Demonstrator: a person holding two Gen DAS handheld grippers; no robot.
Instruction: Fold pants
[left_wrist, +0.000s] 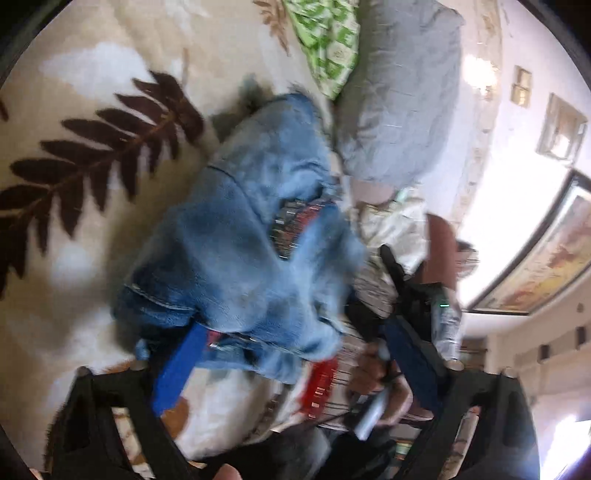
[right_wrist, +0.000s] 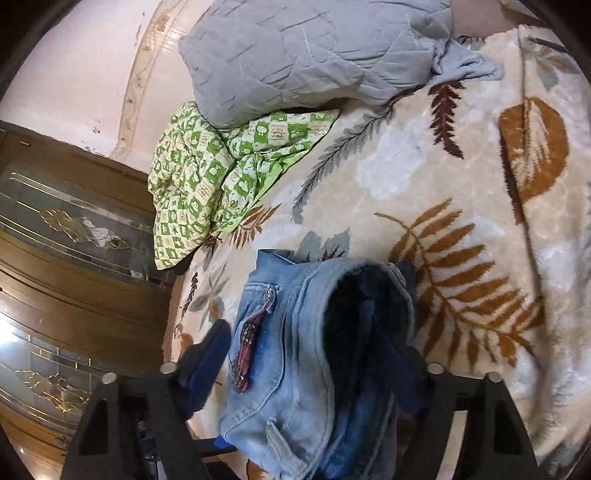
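1. Two views show one pair of pants (left_wrist: 240, 240), light blue denim, lying bunched on a cream blanket (left_wrist: 74, 92) printed with brown leaves.
2. Left wrist view, from the left: the blanket, then the pants in the middle, with a green checked cloth (left_wrist: 328, 44) and a grey pillow (left_wrist: 399, 92) beyond them.
3. Low in that view, the left gripper (left_wrist: 291, 332) has its fingers spread wide. The denim hangs over the tip of one blue finger (left_wrist: 177, 365), and the other finger stands apart from the cloth. The picture is blurred.
4. Right wrist view, from the left: a wooden door (right_wrist: 55, 258) with glass panels, the green checked cloth, the pants at lower centre, and the blanket to the right.
5. In this view, the right gripper (right_wrist: 295, 321) straddles the pants. One finger (right_wrist: 207, 365) sits just beside the denim's outer edge, and the other reaches into the dark opening of the garment.
6. Whether those pads actually press on the cloth cannot be told.
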